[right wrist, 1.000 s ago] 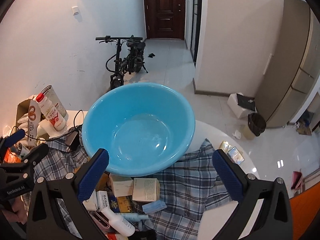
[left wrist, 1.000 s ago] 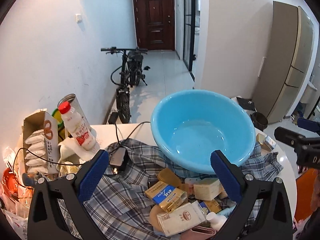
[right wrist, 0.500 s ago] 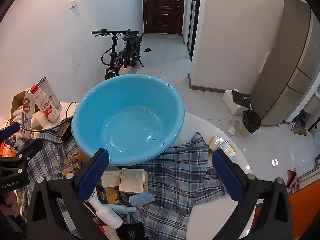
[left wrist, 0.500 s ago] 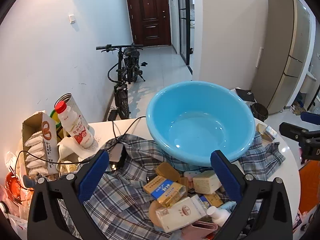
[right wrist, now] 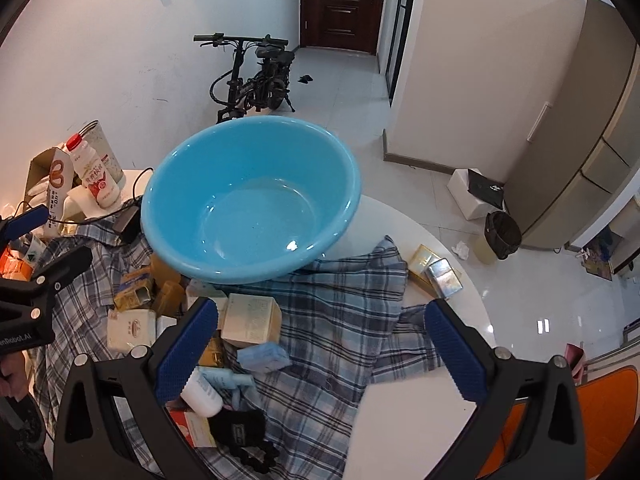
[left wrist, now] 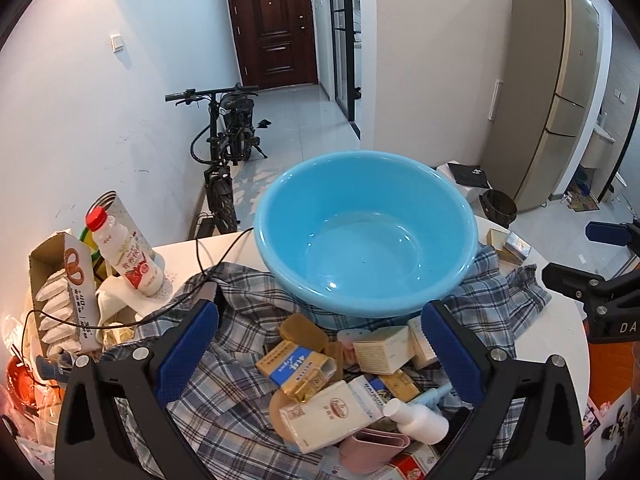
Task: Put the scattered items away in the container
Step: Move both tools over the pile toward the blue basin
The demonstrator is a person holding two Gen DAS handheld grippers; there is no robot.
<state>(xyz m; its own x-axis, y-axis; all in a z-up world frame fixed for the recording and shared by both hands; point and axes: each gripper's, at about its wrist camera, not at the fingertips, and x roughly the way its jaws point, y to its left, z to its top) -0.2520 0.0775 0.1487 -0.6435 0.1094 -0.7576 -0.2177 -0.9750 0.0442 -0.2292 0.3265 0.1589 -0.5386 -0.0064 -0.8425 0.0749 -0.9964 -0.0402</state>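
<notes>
Both sets of jaws stood wide apart and gripped nothing: the left gripper (left wrist: 318, 350) hung above a heap of small cartons, the right gripper (right wrist: 320, 350) above the plaid cloth (right wrist: 344, 320) beside that heap. Just under the left jaws lay a blue-and-gold carton (left wrist: 298, 368), a white carton (left wrist: 332, 414), a beige box (left wrist: 384, 350) and a small white bottle (left wrist: 416, 420), all crowded together on the cloth. Beyond them the blue basin (left wrist: 360, 184) sat on the tabletop (right wrist: 416, 432), its inside bare. Two gold boxes (right wrist: 434, 272) lay apart at the cloth's far right edge. By my judgement the tidying had barely begun; every item remained to be moved.
</notes>
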